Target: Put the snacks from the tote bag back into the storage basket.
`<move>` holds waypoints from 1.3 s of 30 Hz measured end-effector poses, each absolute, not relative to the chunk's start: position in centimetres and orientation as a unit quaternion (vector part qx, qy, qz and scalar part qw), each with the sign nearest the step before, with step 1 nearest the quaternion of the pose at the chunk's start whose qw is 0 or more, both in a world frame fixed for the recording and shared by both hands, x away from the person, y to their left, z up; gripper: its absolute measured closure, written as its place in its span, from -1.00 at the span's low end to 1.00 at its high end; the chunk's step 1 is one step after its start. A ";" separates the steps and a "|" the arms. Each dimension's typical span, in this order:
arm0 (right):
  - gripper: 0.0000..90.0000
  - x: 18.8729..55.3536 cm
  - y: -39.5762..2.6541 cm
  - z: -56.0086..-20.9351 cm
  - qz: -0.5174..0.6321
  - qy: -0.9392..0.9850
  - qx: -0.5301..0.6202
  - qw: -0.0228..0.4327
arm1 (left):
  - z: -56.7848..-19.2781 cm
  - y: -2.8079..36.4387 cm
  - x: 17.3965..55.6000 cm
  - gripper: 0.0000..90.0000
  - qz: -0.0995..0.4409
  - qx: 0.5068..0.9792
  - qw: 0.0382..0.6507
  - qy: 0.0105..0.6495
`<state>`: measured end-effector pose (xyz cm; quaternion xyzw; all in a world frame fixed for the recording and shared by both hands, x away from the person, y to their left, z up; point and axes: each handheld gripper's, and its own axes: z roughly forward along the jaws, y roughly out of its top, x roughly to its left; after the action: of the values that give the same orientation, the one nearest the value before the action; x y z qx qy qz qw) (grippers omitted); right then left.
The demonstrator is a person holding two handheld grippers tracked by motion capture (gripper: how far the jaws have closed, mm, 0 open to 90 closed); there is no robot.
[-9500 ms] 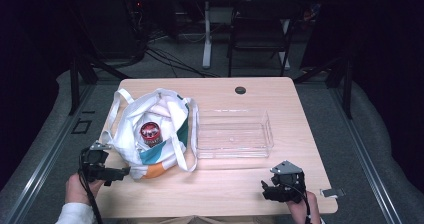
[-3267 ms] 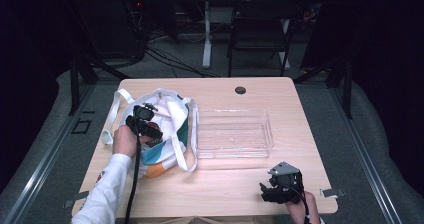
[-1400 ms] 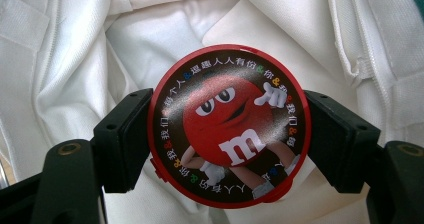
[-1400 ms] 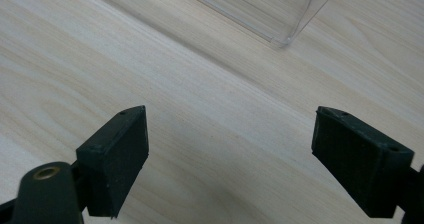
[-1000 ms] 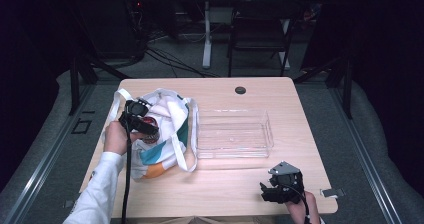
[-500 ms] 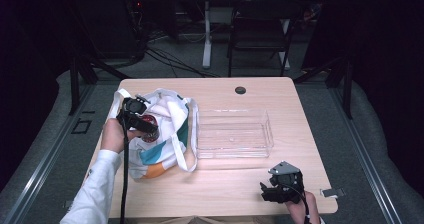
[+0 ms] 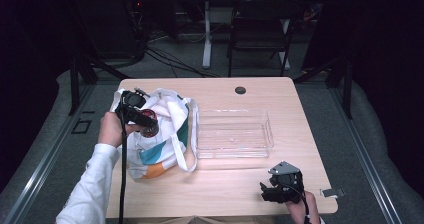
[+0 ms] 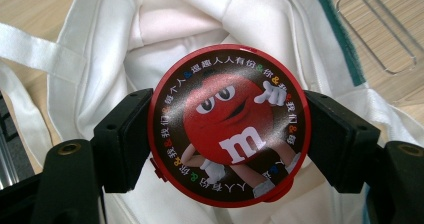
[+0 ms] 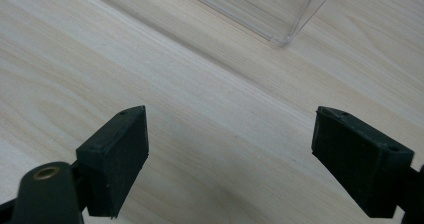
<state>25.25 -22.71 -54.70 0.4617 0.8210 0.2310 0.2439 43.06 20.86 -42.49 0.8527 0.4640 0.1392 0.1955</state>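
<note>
Change: the left gripper [image 7: 142, 118], down near the table edge seconds ago, now sits over the tote bag [image 7: 165, 139] at the table's left.
Left tongs: pinching the round red candy tin [image 8: 229, 124] by its rim, jaws on either side, just above the bag's mouth.
Meaning: the tin looks lifted out, likely bound for the clear tray [image 7: 232, 134] to the right.
Right tongs: the right gripper [image 9: 227, 156] is spread and idle at the near right.

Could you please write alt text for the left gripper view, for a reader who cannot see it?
The left gripper clamps a round red tin between its two black jaws; the lid shows a red candy character ringed by small coloured lettering. Behind it lies an open white tote bag with a teal edge on a light wooden table, with part of a clear plastic tray at upper right.
</note>
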 end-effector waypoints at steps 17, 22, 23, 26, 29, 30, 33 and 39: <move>-0.68 25.2 -22.8 -54.7 0.230 0.821 0.462 0.244 | -39.7 19.6 43.1 -0.42 0.139 0.860 0.206 0.446; -0.68 25.2 -22.8 -54.7 0.230 0.821 0.462 0.244 | -39.0 19.1 43.1 -0.42 0.139 0.863 0.207 0.439; -0.68 25.2 -22.8 -54.6 0.227 0.821 0.463 0.244 | -38.7 18.8 43.1 -0.42 0.140 0.864 0.210 0.435; -0.68 25.1 -22.8 -54.6 0.228 0.821 0.464 0.244 | -38.1 18.3 43.1 -0.42 0.140 0.867 0.210 0.429; -0.68 25.1 -22.8 -54.6 0.227 0.821 0.464 0.245 | -37.6 17.7 43.1 -0.42 0.143 0.870 0.212 0.421; -0.68 25.1 -22.8 -54.6 0.228 0.820 0.464 0.246 | -37.4 17.5 43.1 -0.42 0.143 0.870 0.213 0.420; -0.68 25.1 -22.8 -54.6 0.228 0.820 0.464 0.245 | -36.9 16.9 43.1 -0.42 0.148 0.873 0.213 0.413; -0.68 25.1 -22.8 -54.6 0.230 0.819 0.465 0.246 | -35.9 15.7 43.0 -0.42 0.151 0.877 0.217 0.400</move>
<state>25.08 -22.79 -54.64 0.4650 0.8187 0.2303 0.2458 43.02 15.68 -35.89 0.8775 0.4002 0.1514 0.2166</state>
